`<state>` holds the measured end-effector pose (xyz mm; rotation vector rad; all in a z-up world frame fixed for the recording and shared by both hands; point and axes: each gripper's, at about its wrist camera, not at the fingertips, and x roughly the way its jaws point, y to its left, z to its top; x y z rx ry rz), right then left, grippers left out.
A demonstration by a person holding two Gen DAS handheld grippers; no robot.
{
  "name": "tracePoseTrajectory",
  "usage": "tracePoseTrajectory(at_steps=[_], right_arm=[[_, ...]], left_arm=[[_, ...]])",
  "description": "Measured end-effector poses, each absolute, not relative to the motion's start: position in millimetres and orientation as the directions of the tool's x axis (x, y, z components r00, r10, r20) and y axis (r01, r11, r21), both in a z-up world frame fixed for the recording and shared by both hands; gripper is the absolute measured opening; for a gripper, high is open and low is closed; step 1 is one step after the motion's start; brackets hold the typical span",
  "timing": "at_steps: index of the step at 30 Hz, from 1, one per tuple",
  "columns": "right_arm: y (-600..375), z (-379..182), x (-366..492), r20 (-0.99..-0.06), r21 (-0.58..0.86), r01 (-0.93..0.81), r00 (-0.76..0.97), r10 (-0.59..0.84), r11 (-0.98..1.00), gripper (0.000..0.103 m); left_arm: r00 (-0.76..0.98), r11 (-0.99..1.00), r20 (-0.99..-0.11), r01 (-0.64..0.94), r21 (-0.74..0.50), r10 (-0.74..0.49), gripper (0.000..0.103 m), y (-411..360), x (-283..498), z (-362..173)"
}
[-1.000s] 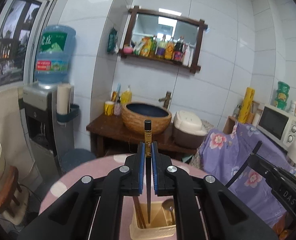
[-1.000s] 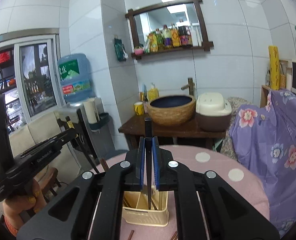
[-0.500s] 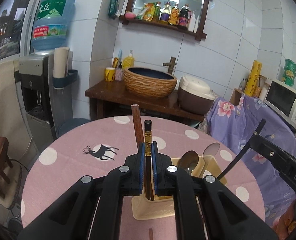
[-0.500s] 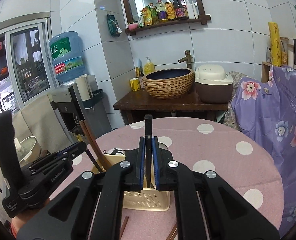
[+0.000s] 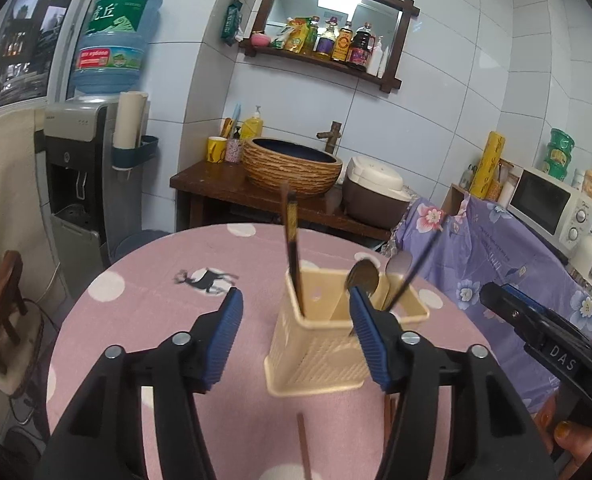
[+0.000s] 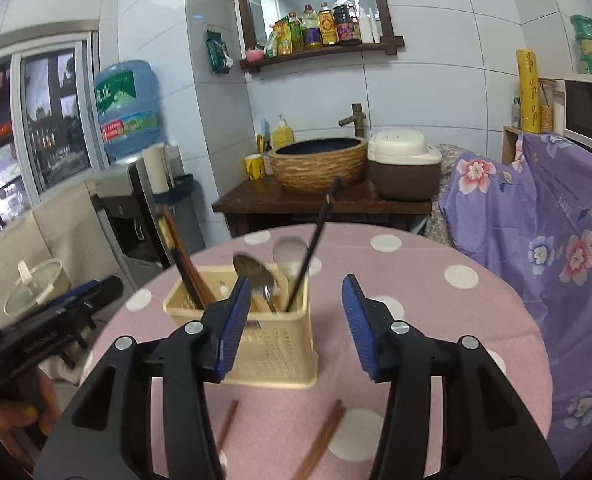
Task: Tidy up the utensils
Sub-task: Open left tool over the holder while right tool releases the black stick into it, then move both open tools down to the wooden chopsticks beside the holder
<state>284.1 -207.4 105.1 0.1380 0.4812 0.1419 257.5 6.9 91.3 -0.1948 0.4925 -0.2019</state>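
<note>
Both grippers have just popped open. The left gripper [image 5: 296, 320] has its blue pads spread with nothing pinched, and the right gripper [image 6: 296, 312] is the same. The cream plastic utensil holder [image 5: 328, 344] sits just ahead of them on the pink polka-dot round table [image 5: 155, 320], with brown and black chopsticks [image 5: 291, 240] and metal spoons [image 6: 255, 272] standing inside. Two brown chopsticks [image 6: 320, 436] lie loose on the cloth. The right gripper's body reads "DAS" [image 5: 562, 356]. It's a white-tiled room with a blue water jug [image 5: 115, 40] in it.
</note>
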Motion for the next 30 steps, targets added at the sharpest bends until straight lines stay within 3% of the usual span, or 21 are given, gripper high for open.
tracePoseTrajectory(at_steps=[13,30], right_arm=[[-205,-6,241,-0.687,0.112,-0.045,0.719,0.11,0.993,0.063],[-193,-55,210,-0.774,0.085,-0.027,0.627,0.083,0.996,0.066]], left_arm=[[0.744,0.975,-0.642,0.058,-0.214,-0.185,0.06,21,220,-9],[0.689,0.976,-0.705,0.012,-0.219,-0.167,0.06,27,191,-50]])
